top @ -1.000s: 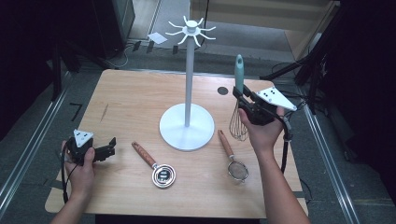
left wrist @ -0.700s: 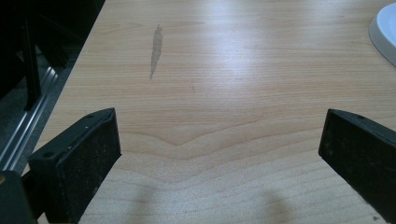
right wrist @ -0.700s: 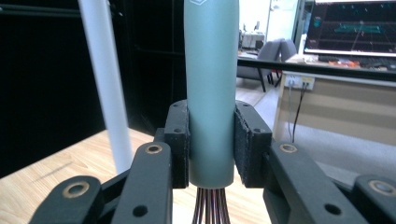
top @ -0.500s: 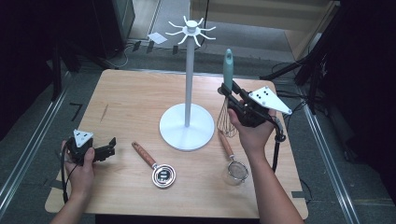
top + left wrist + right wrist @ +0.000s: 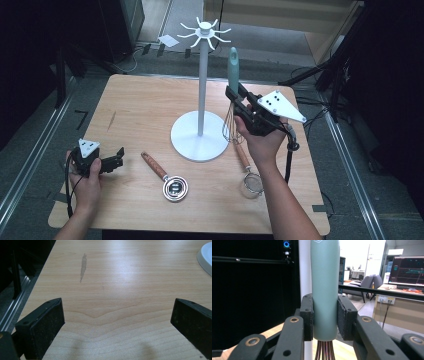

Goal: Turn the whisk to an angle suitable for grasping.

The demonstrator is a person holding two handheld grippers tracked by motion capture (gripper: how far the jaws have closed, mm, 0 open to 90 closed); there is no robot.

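A whisk with a teal handle [image 5: 233,65] [image 5: 324,290] and copper wires [image 5: 229,127] hangs upright in the air, right of the white stand's pole [image 5: 201,85]. My right gripper [image 5: 235,102] [image 5: 325,315] is shut on the lower end of that handle, both pads pressing it. The white stand has a round base [image 5: 200,136] and a hook crown [image 5: 204,33] at its top. My left gripper [image 5: 118,159] [image 5: 117,322] rests low over the table's near-left corner, its jaws wide apart with bare wood between them.
A wooden-handled metal cup [image 5: 174,188] lies in front of the stand's base. A small wooden-handled strainer [image 5: 252,183] lies right of it, under my right forearm. The wooden table [image 5: 140,105] has metal rails on both sides and dark equipment behind.
My right gripper has carried the whisk up and to the left, closer to the stand's pole. The left gripper has stayed in place.
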